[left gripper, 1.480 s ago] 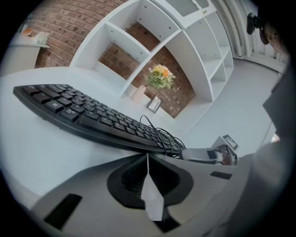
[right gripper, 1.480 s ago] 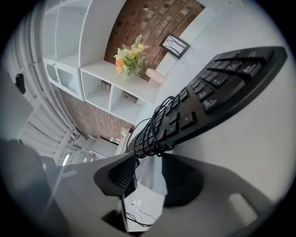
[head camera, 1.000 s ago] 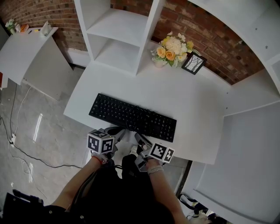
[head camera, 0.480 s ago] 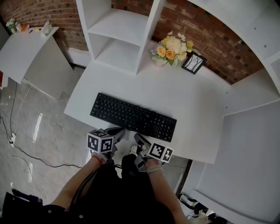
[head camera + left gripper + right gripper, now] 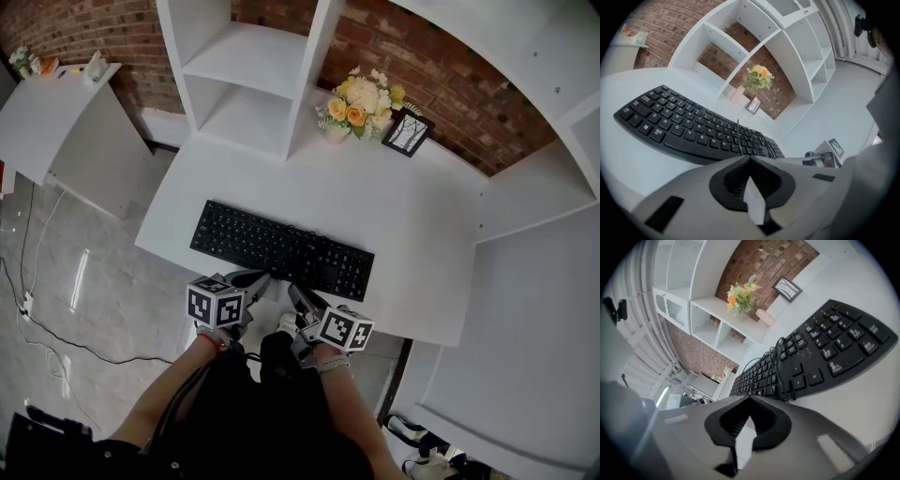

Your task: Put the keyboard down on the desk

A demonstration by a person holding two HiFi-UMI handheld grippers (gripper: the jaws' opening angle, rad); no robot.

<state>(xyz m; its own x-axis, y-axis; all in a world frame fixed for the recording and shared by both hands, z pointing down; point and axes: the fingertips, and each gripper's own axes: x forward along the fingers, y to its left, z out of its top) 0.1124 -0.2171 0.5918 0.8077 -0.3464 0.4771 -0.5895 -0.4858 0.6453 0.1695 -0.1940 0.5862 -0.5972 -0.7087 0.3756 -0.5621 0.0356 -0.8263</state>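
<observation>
The black keyboard (image 5: 281, 250) lies flat on the white desk (image 5: 412, 225), close to its front edge, and nothing holds it. It fills the middle of the left gripper view as the keyboard (image 5: 693, 129). In the right gripper view the keyboard (image 5: 820, 352) has its thin black cable (image 5: 776, 366) looped over the keys. My left gripper (image 5: 251, 279) is shut and empty just in front of the keyboard's near edge. My right gripper (image 5: 298, 295) is beside it, also shut with nothing between its fingers. Both sets of jaws meet tip to tip in their own views, left gripper (image 5: 750, 158) and right gripper (image 5: 750, 399).
A vase of flowers (image 5: 356, 105) and a small picture frame (image 5: 407, 134) stand at the back of the desk by the white shelf unit (image 5: 253, 75). Another white table (image 5: 56, 112) stands at far left, with a cable on the floor.
The right gripper has rolled slightly about its own line. The keyboard and the left gripper have stayed where they were.
</observation>
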